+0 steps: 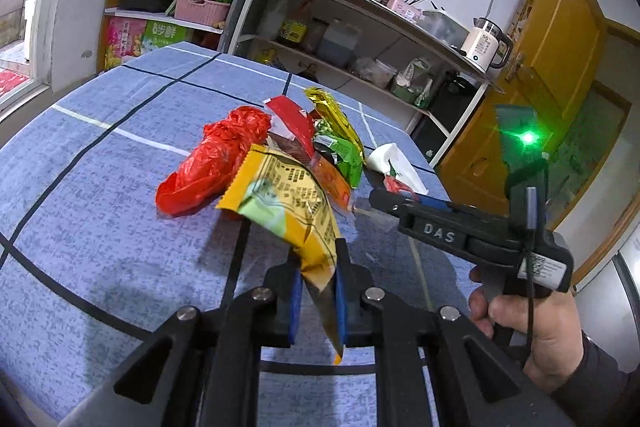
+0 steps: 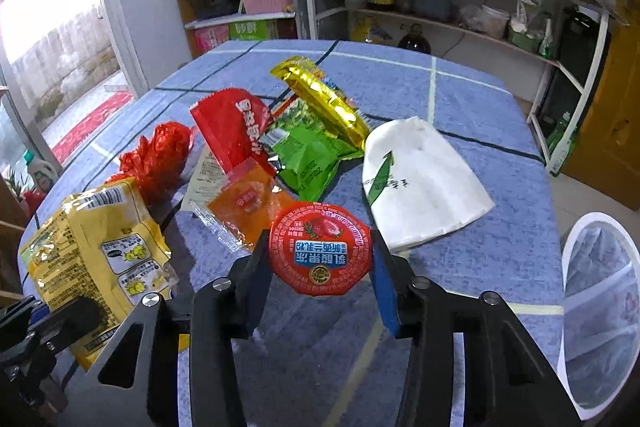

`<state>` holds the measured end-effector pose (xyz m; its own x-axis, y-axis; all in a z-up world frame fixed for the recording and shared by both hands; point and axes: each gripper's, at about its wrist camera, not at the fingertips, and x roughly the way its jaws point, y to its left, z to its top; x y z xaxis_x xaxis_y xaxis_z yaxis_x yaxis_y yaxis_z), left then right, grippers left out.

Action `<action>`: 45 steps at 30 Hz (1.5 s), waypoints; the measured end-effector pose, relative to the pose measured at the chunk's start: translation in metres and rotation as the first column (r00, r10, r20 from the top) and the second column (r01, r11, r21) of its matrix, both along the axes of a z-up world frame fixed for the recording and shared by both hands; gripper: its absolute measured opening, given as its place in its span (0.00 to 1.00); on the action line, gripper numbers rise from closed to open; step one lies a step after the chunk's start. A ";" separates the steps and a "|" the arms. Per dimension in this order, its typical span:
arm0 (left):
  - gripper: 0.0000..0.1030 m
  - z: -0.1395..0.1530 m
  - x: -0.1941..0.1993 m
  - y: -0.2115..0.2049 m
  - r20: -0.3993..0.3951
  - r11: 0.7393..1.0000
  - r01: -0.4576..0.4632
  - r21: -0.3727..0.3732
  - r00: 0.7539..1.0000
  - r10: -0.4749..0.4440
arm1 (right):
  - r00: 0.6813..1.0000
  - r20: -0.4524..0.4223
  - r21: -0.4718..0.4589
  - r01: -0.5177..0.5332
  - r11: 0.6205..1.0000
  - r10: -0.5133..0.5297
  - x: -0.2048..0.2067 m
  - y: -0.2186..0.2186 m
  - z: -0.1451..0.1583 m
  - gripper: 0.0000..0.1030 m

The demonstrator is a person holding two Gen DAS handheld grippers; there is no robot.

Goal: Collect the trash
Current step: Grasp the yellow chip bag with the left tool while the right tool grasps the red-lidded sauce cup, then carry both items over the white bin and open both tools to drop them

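Where foil crinkles, round red lid (image 2: 319,249).

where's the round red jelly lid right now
In the right wrist view the round red foil jelly lid sits bottom centre between the right tongs, just in front of the orange sachet and left of the white paper bag.

a yellow snack wrapper (image 1: 296,211) is lifted off the surface, pinched at its lower end, its printed face tilted up toward 11 o'clock. a round red jelly lid (image 2: 320,251) sits between two pads at the pile's 6 o'clock edge. at 10 o'clock lies a crumpled red plastic bag (image 2: 158,155); toward 12 o'clock a red packet (image 2: 230,131), a green wrapper (image 2: 306,155) and a gold foil wrapper (image 2: 320,99) overlap. an orange sachet (image 2: 244,207) lies flat in the middle, a white paper bag (image 2: 420,183) at 3 o'clock.
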<state>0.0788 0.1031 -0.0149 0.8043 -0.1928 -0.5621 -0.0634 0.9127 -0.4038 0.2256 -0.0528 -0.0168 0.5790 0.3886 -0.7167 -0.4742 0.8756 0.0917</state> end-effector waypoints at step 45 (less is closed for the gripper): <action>0.28 0.010 0.138 -0.283 -0.134 0.805 0.580 0.125 0.814 -0.565 | 0.889 -0.098 0.015 0.450 0.893 -0.447 -0.006 -0.312 -0.031 0.54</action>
<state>0.2170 -0.1796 -0.0048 0.5215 -0.5091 -0.6848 0.4627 0.8430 -0.2743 0.2197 -0.3652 -0.0481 0.6319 0.1294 -0.7642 -0.0203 0.9884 0.1505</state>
